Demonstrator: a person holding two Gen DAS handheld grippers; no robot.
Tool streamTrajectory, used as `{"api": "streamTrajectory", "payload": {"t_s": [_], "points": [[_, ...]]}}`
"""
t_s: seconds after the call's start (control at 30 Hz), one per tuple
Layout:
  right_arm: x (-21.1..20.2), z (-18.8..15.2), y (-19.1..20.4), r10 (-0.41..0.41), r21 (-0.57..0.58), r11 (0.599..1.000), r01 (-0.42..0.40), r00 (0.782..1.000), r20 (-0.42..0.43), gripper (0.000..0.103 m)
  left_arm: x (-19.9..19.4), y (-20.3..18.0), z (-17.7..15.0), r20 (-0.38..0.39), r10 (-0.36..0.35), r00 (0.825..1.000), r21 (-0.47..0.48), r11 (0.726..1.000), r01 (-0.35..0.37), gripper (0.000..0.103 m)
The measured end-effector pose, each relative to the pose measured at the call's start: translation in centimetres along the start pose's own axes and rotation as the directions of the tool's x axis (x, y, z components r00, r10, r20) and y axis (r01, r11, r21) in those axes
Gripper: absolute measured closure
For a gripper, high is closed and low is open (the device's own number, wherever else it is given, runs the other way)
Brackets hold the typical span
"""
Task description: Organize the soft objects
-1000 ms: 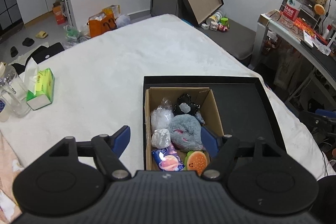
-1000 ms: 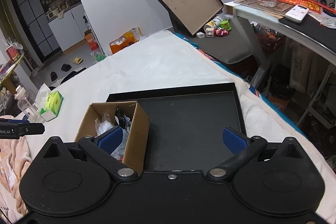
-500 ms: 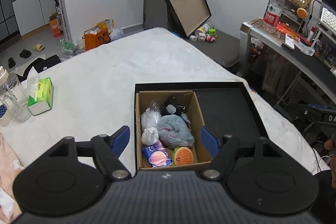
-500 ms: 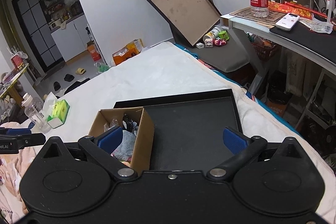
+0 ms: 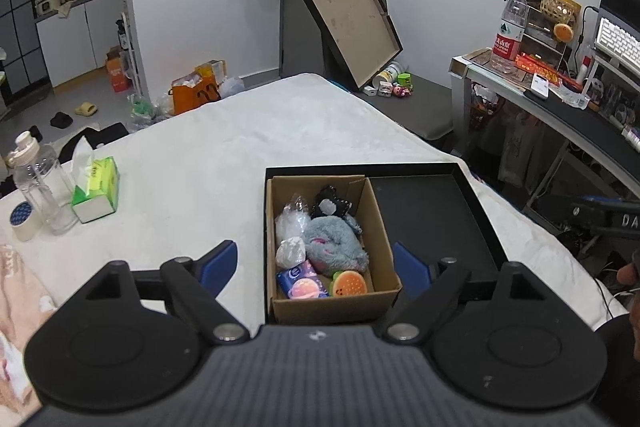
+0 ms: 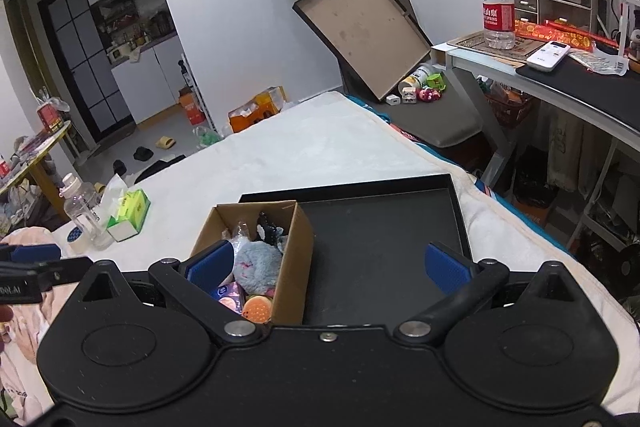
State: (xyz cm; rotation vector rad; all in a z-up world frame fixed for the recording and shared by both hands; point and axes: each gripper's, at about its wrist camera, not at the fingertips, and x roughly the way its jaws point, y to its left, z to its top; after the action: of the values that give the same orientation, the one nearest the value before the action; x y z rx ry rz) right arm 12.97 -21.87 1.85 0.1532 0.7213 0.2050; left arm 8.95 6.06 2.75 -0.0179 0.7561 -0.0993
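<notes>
A brown cardboard box [image 5: 380, 223] stands in the left part of a shallow black tray [image 5: 432, 219] on the white-covered bed. It holds a grey plush [image 5: 334, 247], a black plush [image 5: 330, 205], clear plastic bags [image 5: 290, 223], a blue packet [image 5: 300, 285] and a burger toy [image 5: 348, 283]. My left gripper [image 5: 316, 265] is open and empty, above the box's near end. My right gripper [image 6: 328, 265] is open and empty, over the box [image 6: 296, 259] and tray [image 6: 384, 239].
A green tissue pack [image 5: 98, 187], a clear bottle [image 5: 42, 187] and a tape roll [image 5: 24, 221] stand at the bed's left. A desk [image 5: 560, 111] with a water bottle [image 5: 508, 27] is at right. A tray lid [image 5: 348, 27] leans on the far wall.
Both grippers have pulled back and risen, so the box and tray look smaller and farther. Both stay open and empty. The box's contents have not moved.
</notes>
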Motion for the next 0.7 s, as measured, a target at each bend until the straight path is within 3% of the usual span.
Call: {"api": "streamTrajectory", "payload": {"t_s": [0.33,0.7], "points": [[-1.6,-1.1,0.8,0.007,-0.009,1.0,-0.007,1.0,-0.001,0.0,-2.2,-0.4,-1.7,0.036,0.012,0.999,0.001,1.0,-0.012,0.008],[-3.1,-2.5,1.4,0.008,-0.001,1.0,-0.008,1.0,-0.025,0.0,-3.4,-1.6,-2.8,0.036,-0.04,0.999,-0.012,0.999,0.041,0.005]]}}
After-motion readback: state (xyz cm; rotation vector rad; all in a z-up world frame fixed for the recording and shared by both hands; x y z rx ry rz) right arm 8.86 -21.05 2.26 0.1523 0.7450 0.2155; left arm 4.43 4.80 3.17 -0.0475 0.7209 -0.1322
